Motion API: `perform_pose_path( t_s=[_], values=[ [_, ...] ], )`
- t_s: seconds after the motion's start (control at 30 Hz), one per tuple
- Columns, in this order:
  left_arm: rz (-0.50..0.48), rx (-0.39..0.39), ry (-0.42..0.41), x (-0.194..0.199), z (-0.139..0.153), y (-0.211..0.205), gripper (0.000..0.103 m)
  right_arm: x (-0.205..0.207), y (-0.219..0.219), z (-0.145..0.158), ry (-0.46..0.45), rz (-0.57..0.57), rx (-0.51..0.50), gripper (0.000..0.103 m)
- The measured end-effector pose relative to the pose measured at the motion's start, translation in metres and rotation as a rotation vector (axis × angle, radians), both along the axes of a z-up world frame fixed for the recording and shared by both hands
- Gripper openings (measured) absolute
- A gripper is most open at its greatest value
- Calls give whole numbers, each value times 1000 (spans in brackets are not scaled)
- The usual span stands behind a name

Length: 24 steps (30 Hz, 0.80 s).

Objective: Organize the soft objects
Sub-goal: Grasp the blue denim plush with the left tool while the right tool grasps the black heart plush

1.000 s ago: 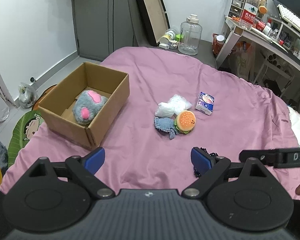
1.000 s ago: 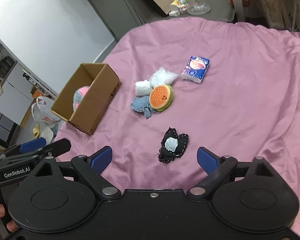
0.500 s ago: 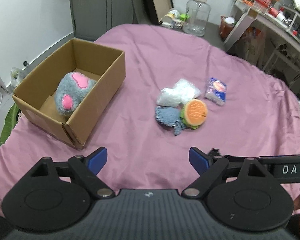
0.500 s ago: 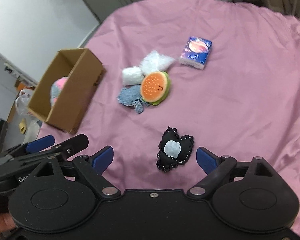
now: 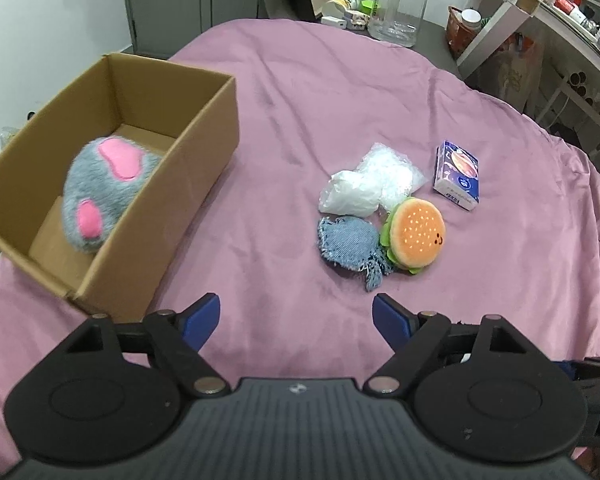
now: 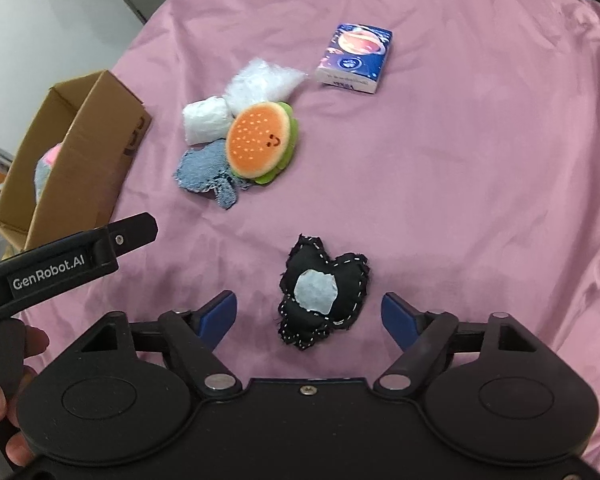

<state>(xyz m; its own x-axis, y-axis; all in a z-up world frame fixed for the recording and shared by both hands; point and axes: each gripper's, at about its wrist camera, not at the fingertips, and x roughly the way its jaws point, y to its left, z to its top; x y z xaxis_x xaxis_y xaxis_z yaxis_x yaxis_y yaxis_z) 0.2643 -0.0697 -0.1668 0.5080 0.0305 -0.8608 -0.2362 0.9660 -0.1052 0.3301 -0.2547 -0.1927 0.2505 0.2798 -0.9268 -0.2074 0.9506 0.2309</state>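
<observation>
On the pink bedspread [image 5: 300, 128] lie a burger plush [image 5: 417, 235], a denim patch [image 5: 350, 244], a white wad [image 5: 350, 198], a clear plastic bag [image 5: 394, 168] and a tissue pack [image 5: 458, 176]. A grey and pink plush [image 5: 104, 188] lies in the cardboard box [image 5: 204, 128] at left. My left gripper [image 5: 296, 318] is open and empty, short of the pile. My right gripper [image 6: 310, 316] is open, its fingers on either side of a black heart-shaped cushion [image 6: 324, 290] on the spread. The burger plush [image 6: 262, 142] and box [image 6: 84, 160] show beyond.
A large clear jug [image 5: 398, 4] and small items stand past the bed's far edge. A desk with shelves [image 5: 540, 20] is at the right. The left gripper's side [image 6: 64, 268] reaches into the right wrist view at left.
Both grippers have moved forward and lower over the bed. The right one now straddles the black heart cushion; the pile and box loom larger in the left view.
</observation>
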Motion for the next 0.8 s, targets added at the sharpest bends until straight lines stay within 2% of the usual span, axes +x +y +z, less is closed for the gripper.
perform_pose_path(
  t_s=[0.13,0.23,0.3,0.37,0.47,0.63,0.8],
  values=[
    [-4,-32,26,11,-11,1,72,4,-1,-11,36,-16,17,61],
    [0,-48,30,18,-17,1,71,8,-5,-19,58,-49,20,52],
    [4,-58,28,23,-20,2,70,10,-9,-22,69,-70,45,50],
    [5,-68,26,29,-23,3,70,11,-12,-24,74,-78,69,39],
    [7,-73,22,37,-28,3,70,13,-15,-24,71,-95,102,32],
    [-1,-79,-4,47,-32,1,70,16,-24,-17,2,-141,152,29],
    [-6,-87,-7,58,-38,-4,70,25,-32,-20,-22,-186,168,29]
  ],
)
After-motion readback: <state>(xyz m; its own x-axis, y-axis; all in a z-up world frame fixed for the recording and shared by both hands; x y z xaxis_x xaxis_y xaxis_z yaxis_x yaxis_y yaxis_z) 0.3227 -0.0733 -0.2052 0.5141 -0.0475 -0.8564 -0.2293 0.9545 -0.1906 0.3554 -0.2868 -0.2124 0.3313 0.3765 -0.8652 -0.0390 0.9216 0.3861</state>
